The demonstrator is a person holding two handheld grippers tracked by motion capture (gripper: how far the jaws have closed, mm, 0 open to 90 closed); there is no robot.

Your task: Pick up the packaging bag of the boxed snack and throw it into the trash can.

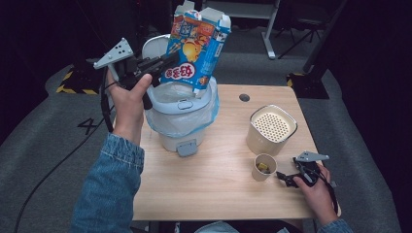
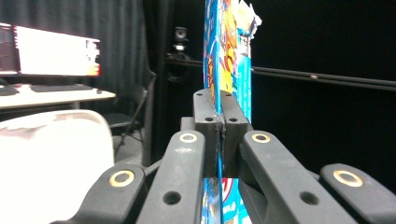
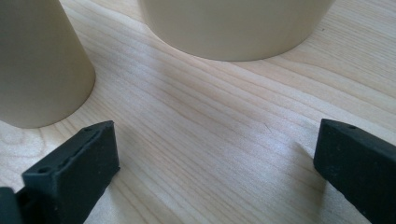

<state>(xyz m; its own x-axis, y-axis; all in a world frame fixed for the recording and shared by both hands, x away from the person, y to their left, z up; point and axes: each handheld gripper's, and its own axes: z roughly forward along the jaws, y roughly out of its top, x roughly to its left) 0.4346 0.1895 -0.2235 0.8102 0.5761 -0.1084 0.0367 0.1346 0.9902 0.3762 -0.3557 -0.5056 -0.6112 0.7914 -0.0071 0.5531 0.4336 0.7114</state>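
A flattened blue and orange carton hangs above the open white bin, which has a clear bag lining it. My left gripper is shut on the carton's left edge. In the left gripper view my two pads press together on the thin carton, seen edge-on. My right gripper rests low on the table at the right, open, beside a small paper cup. In the right gripper view its fingertips stand wide apart over bare wood with nothing between them.
A cream canister with a perforated lid stands right of the bin; its base and the cup's side lie ahead of my right gripper. The bin's raised lid is near my left gripper. A small hole marks the tabletop.
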